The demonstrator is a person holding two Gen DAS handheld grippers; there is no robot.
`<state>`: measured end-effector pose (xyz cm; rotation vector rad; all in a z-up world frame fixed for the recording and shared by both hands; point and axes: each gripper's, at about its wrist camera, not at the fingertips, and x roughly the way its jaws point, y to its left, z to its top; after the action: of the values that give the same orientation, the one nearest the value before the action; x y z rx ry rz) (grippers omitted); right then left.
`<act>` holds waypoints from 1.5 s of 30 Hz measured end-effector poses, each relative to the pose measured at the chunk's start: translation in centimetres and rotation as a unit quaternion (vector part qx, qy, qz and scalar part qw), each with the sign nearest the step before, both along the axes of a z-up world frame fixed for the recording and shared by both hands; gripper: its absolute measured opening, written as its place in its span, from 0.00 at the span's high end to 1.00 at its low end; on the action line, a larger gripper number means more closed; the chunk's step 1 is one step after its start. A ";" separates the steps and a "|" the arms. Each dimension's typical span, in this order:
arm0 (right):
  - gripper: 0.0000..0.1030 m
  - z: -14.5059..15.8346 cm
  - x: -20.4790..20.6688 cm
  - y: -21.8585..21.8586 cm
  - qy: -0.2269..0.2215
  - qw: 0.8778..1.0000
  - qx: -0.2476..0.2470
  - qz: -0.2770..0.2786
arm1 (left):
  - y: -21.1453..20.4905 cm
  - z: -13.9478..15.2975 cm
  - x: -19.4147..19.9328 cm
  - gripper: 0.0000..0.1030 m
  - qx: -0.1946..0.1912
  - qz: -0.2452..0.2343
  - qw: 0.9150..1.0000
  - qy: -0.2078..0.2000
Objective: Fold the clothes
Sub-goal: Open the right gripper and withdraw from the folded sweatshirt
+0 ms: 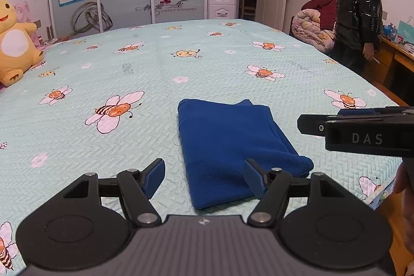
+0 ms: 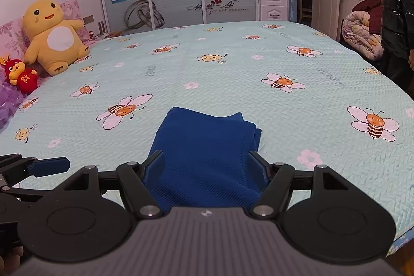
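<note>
A blue cloth (image 1: 227, 139) (image 2: 204, 136) lies folded into a small, thick rectangle on the bed, near its front edge. My left gripper (image 1: 204, 167) hovers over the cloth's near left part. It is open, and nothing is pinched between its blue pads. My right gripper (image 2: 205, 155) is open too, its fingers spread about as wide as the cloth lying below them, and the pads do not press on it. In the left wrist view the right gripper (image 1: 323, 120) reaches in from the right edge. The left gripper (image 2: 38, 164) shows at the left edge of the right wrist view.
The bed cover (image 1: 129, 74) is pale green with bee prints. A yellow plush toy (image 2: 51, 35) and a red one (image 2: 22, 75) sit at the far left. A person in a black jacket (image 1: 359, 4) stands by a desk (image 1: 396, 56) on the right, beside bundled quilts (image 1: 310, 27).
</note>
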<state>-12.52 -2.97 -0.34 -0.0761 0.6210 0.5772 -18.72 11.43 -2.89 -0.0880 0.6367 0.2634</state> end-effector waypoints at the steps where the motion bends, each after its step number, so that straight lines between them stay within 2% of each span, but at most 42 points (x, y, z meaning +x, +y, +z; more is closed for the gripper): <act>1: 0.32 0.0 0.0 0.0 0.000 1.000 0.000 0.000 | -0.1 0.0 0.0 0.32 0.000 0.000 1.000 0.000; 45: 0.32 -1.7 0.3 0.6 0.017 1.000 -0.009 0.007 | -0.1 -1.1 0.4 0.32 -0.004 0.005 1.000 0.019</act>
<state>-12.23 -2.34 -2.07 -0.0880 0.6600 0.5874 -18.30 11.34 -3.97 -0.0947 0.6745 0.2716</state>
